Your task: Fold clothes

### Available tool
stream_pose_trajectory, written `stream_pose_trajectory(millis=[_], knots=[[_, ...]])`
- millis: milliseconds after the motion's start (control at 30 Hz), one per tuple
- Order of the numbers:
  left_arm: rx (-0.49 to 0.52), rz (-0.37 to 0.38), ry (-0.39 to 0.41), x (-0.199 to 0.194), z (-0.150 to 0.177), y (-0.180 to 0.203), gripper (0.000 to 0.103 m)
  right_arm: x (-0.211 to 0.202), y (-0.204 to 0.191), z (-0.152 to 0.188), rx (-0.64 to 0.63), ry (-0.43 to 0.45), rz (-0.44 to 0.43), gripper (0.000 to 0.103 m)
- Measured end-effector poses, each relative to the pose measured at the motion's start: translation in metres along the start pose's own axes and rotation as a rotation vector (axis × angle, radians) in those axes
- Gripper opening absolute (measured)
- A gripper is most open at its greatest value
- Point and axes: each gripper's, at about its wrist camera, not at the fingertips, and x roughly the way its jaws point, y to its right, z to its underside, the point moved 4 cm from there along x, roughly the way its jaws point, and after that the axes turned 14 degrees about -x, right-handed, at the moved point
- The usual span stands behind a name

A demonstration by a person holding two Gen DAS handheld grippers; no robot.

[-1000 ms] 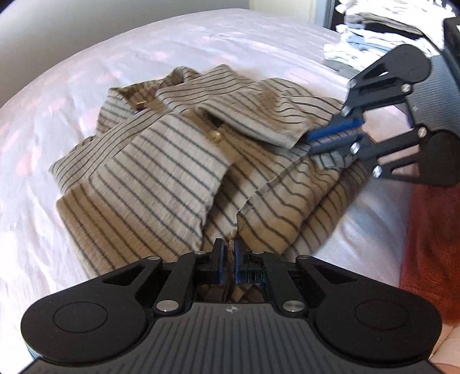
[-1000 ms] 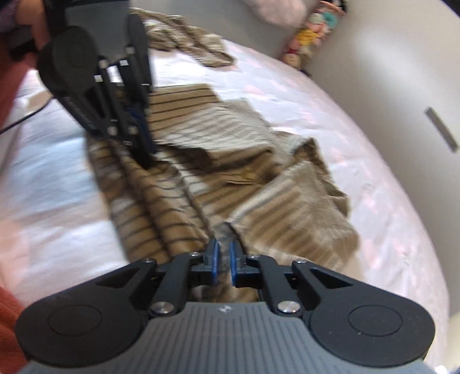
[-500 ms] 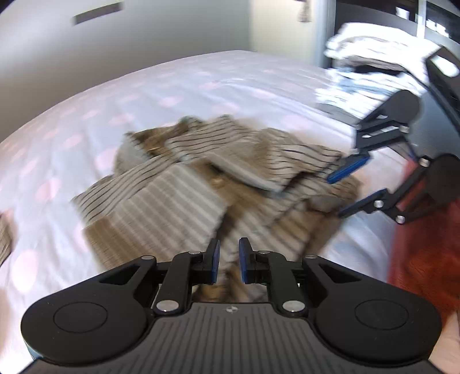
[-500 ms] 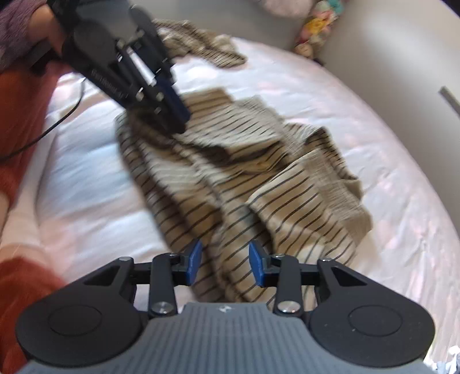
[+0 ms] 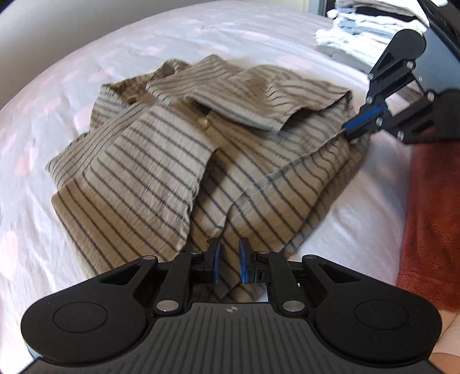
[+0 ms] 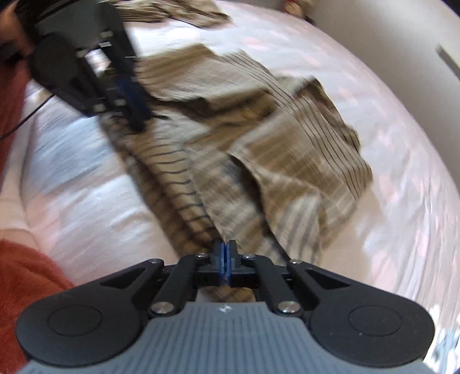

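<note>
A tan shirt with dark stripes lies partly folded on the white bed sheet. My left gripper is at the shirt's near edge, jaws a little apart with a fold of cloth between the pads. My right gripper is at the shirt's far right corner, shut on the cloth edge. In the right wrist view the shirt is blurred; the right gripper is closed on its hem, and the left gripper is at the shirt's far left.
A rust-red blanket lies along the bed's right edge. Stacked folded laundry sits at the far right. Another striped garment lies at the far end of the bed. A cable runs over the sheet.
Both grippers released and lifted half a second ago, then came back down. The right gripper has shut on the shirt's edge again; the left is back at the near edge, narrowly open.
</note>
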Motion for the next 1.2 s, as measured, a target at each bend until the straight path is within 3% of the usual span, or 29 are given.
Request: stream_pose_trajectory(millis=[67,167,267,300,400,533,600,667,700,733,767,833,867,900,1067,1200], knots=[[-0.002,-0.003,-0.001,-0.001,0.001,-0.001,0.012,0.002,0.011,0.003,0.068,-0.006,0.004,0.002],[-0.007,-0.012,0.012,-0.007,0.002,-0.002,0.012,-0.004,0.015,0.005,0.098,0.004,0.084,0.003],[-0.022,-0.018,0.056,-0.018,0.001,-0.005,0.012,-0.025,0.014,0.006,0.110,0.113,0.160,0.007],[-0.031,-0.016,0.079,-0.023,0.000,-0.006,0.012,-0.033,0.013,0.006,0.113,0.153,0.185,0.014],[-0.083,0.013,0.157,-0.036,-0.010,-0.015,0.017,-0.054,0.013,0.004,0.120,0.267,0.238,0.066],[-0.160,0.044,0.219,-0.047,-0.018,-0.021,0.017,-0.071,0.015,-0.011,0.180,0.347,0.208,0.075],[-0.204,0.064,0.250,-0.050,-0.024,-0.020,0.018,-0.075,0.016,-0.026,0.259,0.387,0.147,0.081],[-0.261,0.087,0.290,-0.054,-0.028,-0.017,0.028,-0.069,0.014,-0.038,0.336,0.372,0.103,0.081],[-0.290,0.099,0.311,-0.056,-0.030,-0.016,0.042,-0.063,0.012,-0.040,0.370,0.342,0.088,0.078],[-0.330,0.126,0.295,-0.053,-0.029,-0.017,0.049,-0.057,0.010,-0.042,0.404,0.312,0.072,0.068],[-0.372,0.155,0.278,-0.050,-0.029,-0.017,0.049,-0.050,0.008,-0.044,0.438,0.282,0.057,0.059],[-0.454,0.211,0.242,-0.044,-0.028,-0.017,0.043,-0.035,-0.002,-0.042,0.465,0.251,-0.002,0.024],[-0.463,0.209,0.202,-0.036,-0.027,-0.018,0.038,-0.026,-0.008,-0.041,0.472,0.236,-0.043,0.020],[-0.466,0.195,0.159,-0.028,-0.025,-0.018,0.027,-0.018,-0.013,-0.038,0.478,0.222,-0.074,0.019],[-0.501,0.130,0.033,0.004,-0.020,-0.025,0.021,0.008,-0.017,-0.034,0.489,0.136,-0.038,0.014],[-0.552,0.097,-0.027,0.020,-0.009,-0.035,0.013,0.031,-0.008,-0.022,0.573,0.049,-0.066,0.006]])
